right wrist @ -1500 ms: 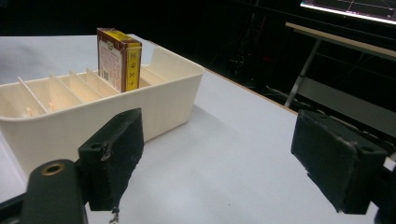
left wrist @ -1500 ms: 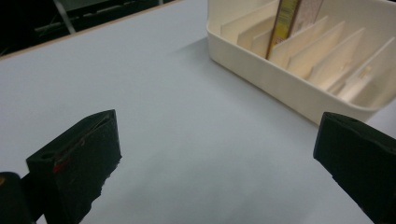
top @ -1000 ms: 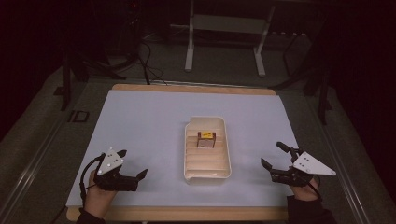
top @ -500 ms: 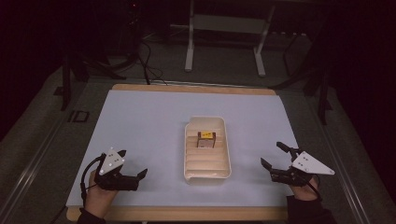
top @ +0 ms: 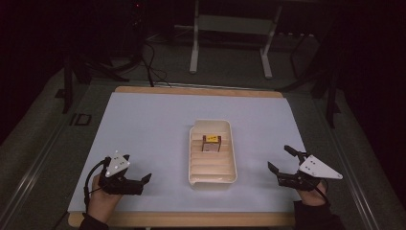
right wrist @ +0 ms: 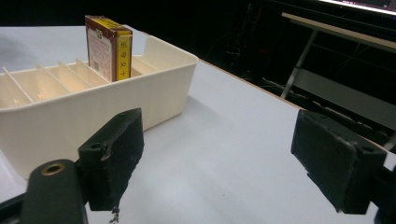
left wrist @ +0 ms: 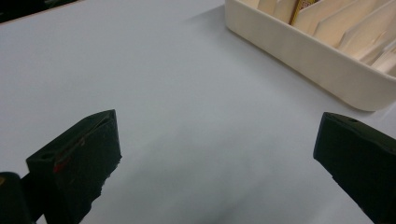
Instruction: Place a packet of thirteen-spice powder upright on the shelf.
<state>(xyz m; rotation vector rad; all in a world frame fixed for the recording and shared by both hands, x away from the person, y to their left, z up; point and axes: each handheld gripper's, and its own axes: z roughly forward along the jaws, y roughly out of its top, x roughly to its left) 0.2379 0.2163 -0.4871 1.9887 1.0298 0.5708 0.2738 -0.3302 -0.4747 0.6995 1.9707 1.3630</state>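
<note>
Both tongs sit parked near the front edge of the pale blue-grey table (top: 143,124), jaws spread wide and holding nothing. Left tongs (top: 143,179) rest on the table off to one side of the cream plastic slotted tray (top: 233,158), right tongs (top: 280,165) on the other side, each well apart from it. The red-and-yellow small cardboard box (top: 211,143) stands upright in one of the slots toward the far end of the tray, with the nearer slots looking empty.

Best guess is the box is what gets handled, probably lifted out. In the right gripper view the box (right wrist: 108,46) pokes up above the thin dividers, so the top half is the easy place to pinch. Whoever goes for it should come in from above, line the jaws up across the box's narrow faces and not the dividers, and pull straight up so it doesn't snag a wall and drag the tray along. The other tongs could steady the tray rim if it starts sliding, since it looks light
</note>
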